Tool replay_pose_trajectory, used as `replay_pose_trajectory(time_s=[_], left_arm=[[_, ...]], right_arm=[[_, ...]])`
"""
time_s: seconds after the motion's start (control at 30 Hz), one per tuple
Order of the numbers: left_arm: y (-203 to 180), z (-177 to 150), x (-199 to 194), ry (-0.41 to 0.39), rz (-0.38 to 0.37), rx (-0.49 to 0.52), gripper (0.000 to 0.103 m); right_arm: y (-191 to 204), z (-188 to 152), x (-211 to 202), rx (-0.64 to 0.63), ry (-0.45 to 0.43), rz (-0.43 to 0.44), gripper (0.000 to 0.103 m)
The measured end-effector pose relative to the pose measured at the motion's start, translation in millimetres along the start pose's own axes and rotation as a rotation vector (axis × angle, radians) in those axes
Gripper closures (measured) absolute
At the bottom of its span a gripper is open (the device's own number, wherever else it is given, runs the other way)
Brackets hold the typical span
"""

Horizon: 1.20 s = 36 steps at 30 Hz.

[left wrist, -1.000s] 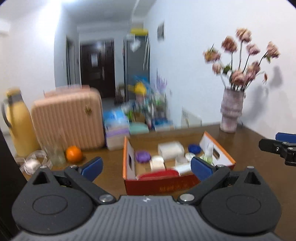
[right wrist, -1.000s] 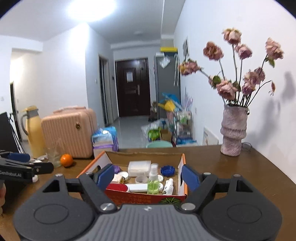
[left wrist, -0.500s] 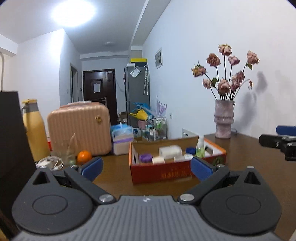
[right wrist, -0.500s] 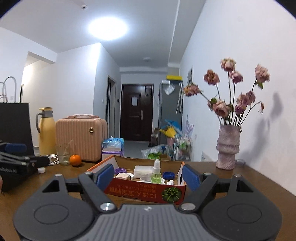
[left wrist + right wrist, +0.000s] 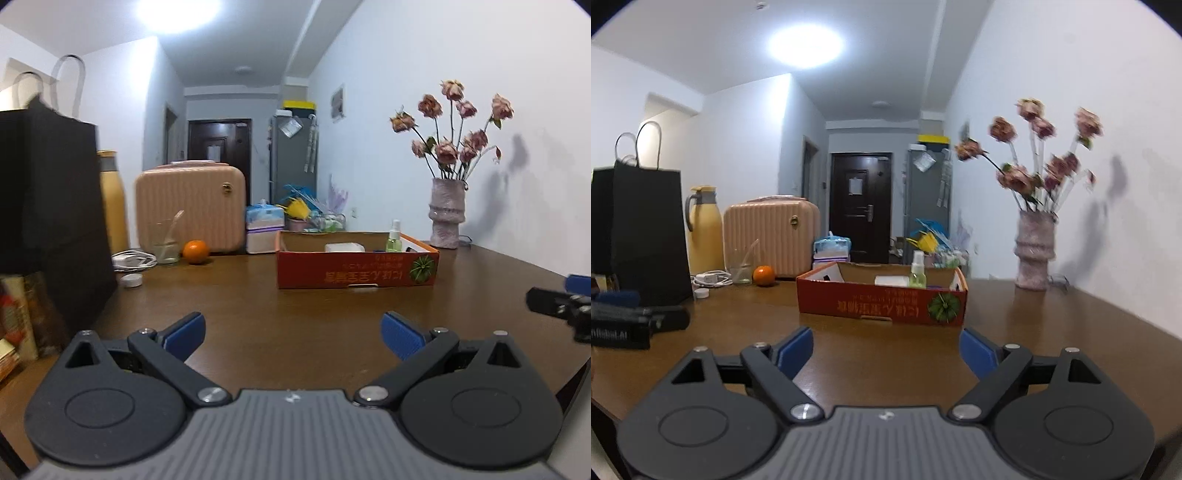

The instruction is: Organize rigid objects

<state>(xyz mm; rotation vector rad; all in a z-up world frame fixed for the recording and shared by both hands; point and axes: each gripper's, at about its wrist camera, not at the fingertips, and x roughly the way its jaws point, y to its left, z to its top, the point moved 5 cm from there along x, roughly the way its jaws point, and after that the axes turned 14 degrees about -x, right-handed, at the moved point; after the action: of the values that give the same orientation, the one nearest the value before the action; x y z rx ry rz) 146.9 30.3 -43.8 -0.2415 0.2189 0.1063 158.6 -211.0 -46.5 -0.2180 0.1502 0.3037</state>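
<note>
A shallow red cardboard box (image 5: 357,271) stands on the brown table (image 5: 258,306), ahead of both grippers; it also shows in the right wrist view (image 5: 882,304). Inside it a green spray bottle (image 5: 393,238) stands upright beside a white box (image 5: 344,247); the rest of its contents is hidden by the wall. My left gripper (image 5: 293,332) is open and empty, low over the table. My right gripper (image 5: 886,349) is open and empty, also low. Each gripper's tip shows at the edge of the other's view.
A black paper bag (image 5: 48,206) stands at the left, with a yellow flask (image 5: 703,230), a pink case (image 5: 190,208), a glass (image 5: 164,243), an orange (image 5: 195,252), a white cable and a small white lid (image 5: 131,280). A vase of dried roses (image 5: 447,212) stands at the back right.
Both grippers have dropped lower and pulled back from the box, so the view is now level with the table. Both stay open and empty.
</note>
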Motion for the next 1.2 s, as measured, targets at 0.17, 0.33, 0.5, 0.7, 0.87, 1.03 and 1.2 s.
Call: replay_pose_trajectory(time_s=[0.17, 0.33, 0.5, 0.7, 0.87, 1.03, 1.2], left_arm=[[-2, -4, -40, -0.040, 0.008, 0.037, 0.000], [-14, -3, -70, -0.089, -0.026, 0.076, 0.000], [-24, -3, -78, -0.100, -0.046, 0.084, 0.000], [-23, -5, -73, -0.060, -0.043, 0.051, 0.000], [-20, -4, -74, -0.069, -0.036, 0.047, 0.000], [-20, -3, -74, -0.076, -0.037, 0.052, 0.000], [-20, -3, -74, -0.080, -0.038, 0.058, 0.000]], right_arm=[[15, 0, -41, -0.021, -0.033, -0.024, 0.012], [33, 0, -61, 0.018, -0.028, 0.011, 0.012], [46, 2, -62, -0.033, -0.024, 0.032, 0.012], [40, 3, -64, -0.010, -0.020, 0.012, 0.012], [40, 3, -65, -0.014, -0.021, 0.000, 0.009], [37, 4, -64, -0.008, -0.016, -0.008, 0.009], [35, 4, -63, 0.005, -0.014, 0.001, 0.009]])
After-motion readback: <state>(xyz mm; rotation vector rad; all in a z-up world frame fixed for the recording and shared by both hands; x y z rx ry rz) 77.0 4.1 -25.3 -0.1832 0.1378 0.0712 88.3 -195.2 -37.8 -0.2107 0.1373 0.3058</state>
